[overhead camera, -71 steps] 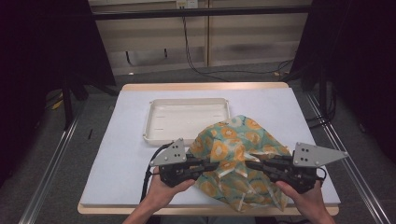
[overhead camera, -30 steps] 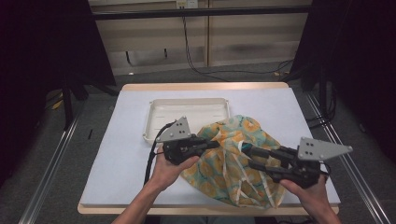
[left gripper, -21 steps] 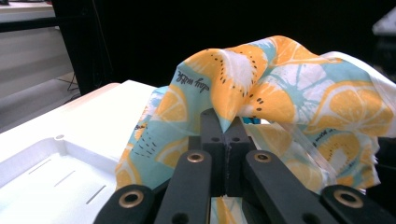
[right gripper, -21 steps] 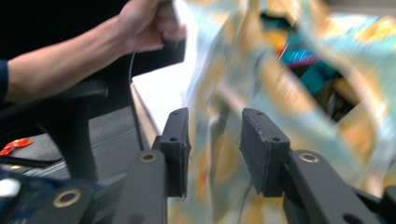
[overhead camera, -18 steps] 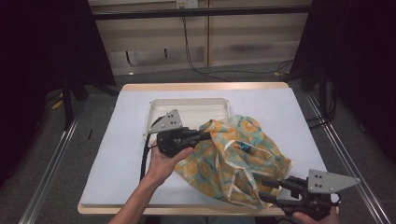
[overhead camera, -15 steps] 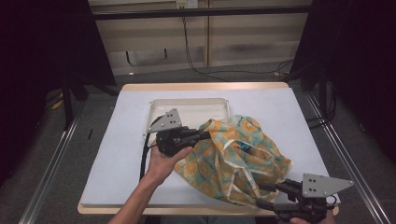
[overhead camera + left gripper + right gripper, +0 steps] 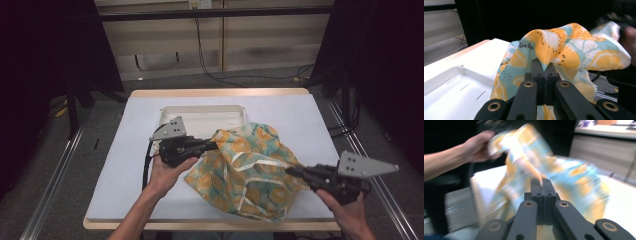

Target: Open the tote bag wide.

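White covering lies over the surface (image 7: 125,165), which has a pale wooden edge and stands on a grey floor with dark curtains to both sides. From the high view, a shallow white tray (image 7: 200,114) sits at the far middle of the surface. Just in front of it, a cloth printed with orange citrus slices on teal (image 7: 250,170) is held up between two grippers, its lower folds resting on the surface near the front edge. The left gripper (image 7: 212,145) pinches the cloth's upper left corner, close to the tray's near rim; the right gripper (image 7: 292,171) holds its right edge, lower and nearer the front. The two grippers are well apart, and the cloth sags in loose folds between them.

In the left gripper view, the black jaws are closed together on a bunched fold of the cloth (image 7: 564,52) — fabric rises from between them and drapes to the right. The tray (image 7: 454,87) lies at the lower left.

The right gripper view is blurred. Its jaws are pressed together with a thin edge of the cloth (image 7: 554,180) caught between them — beyond, the person's left hand (image 7: 477,146) shows at the upper left.
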